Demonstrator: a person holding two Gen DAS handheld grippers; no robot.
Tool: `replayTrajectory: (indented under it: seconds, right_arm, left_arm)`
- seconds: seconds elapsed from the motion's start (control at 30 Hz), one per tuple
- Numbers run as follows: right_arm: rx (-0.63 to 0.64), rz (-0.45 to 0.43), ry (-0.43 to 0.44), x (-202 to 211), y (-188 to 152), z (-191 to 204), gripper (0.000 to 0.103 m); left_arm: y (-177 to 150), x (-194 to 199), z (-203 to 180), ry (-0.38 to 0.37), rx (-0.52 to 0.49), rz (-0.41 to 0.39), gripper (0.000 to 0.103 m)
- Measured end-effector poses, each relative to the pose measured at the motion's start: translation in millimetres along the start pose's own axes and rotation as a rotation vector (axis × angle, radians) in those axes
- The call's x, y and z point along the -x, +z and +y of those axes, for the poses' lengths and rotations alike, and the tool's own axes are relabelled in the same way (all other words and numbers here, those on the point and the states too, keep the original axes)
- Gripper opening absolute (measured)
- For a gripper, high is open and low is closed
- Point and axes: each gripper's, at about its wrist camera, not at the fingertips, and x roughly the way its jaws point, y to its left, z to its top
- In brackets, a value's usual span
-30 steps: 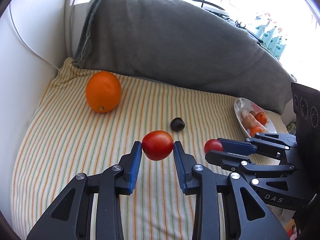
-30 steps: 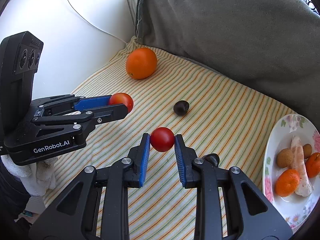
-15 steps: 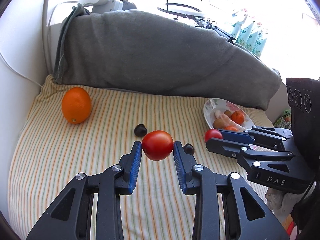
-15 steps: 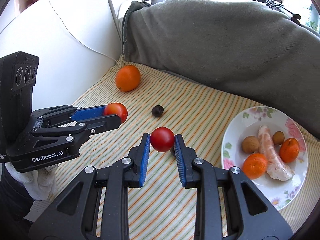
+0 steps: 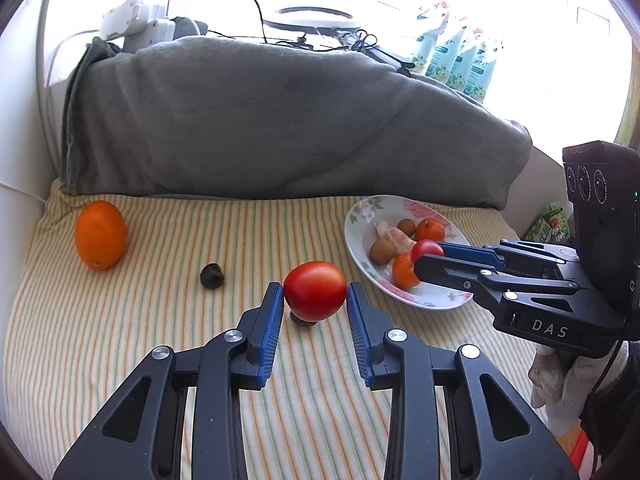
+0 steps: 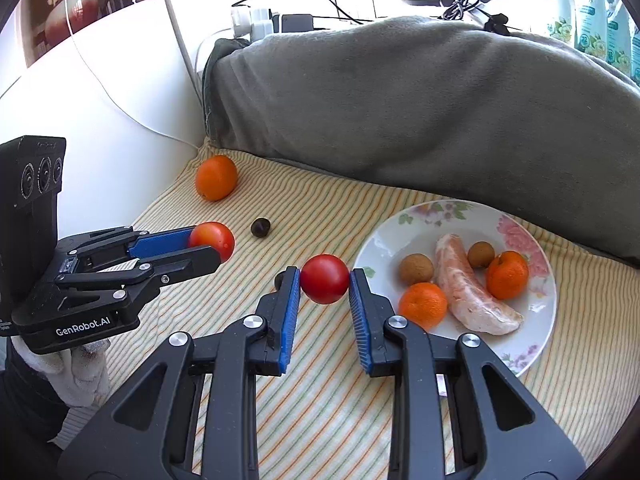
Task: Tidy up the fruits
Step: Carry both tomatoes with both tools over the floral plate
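Note:
My left gripper (image 5: 315, 300) is shut on a larger red tomato (image 5: 315, 290), held above the striped cloth (image 5: 160, 320). My right gripper (image 6: 325, 280) is shut on a smaller red tomato (image 6: 325, 278), carried just left of the floral plate (image 6: 536, 344). In the left wrist view the right gripper (image 5: 424, 254) hangs over the plate (image 5: 360, 232) with its tomato (image 5: 427, 247). The plate holds two mandarins (image 6: 422, 305), a peeled citrus segment (image 6: 468, 292) and two small brown fruits (image 6: 416, 269). An orange (image 5: 101, 234) sits at the cloth's far left. A dark chestnut (image 5: 212, 276) lies mid-cloth.
A grey blanket (image 5: 280, 120) is heaped along the back of the cloth. A white wall (image 6: 100, 120) with a cable borders the left side. Another dark nut (image 5: 302, 319) lies under the left tomato. Bottles (image 5: 456, 60) stand on the sill behind.
Both grippers have moved right and risen, each still holding its tomato. The plate has come fully into both views and the orange has slid to the left.

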Motion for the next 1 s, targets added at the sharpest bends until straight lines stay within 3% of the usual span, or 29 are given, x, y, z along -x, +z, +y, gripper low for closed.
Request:
replayTrajectory:
  seconds: [0.5, 1.0]
  right_arm:
    - [-0.088, -0.024, -0.065, 21, -9, -53, 0.026]
    - [-0.154, -0.034, -0.116, 26, -8, -97, 0.026]
  left_arm:
    - [9, -25, -44, -0.061, -0.062, 0.025, 0.031]
    - [16, -57, -64, -0.090, -0.082, 0.076, 0.031]
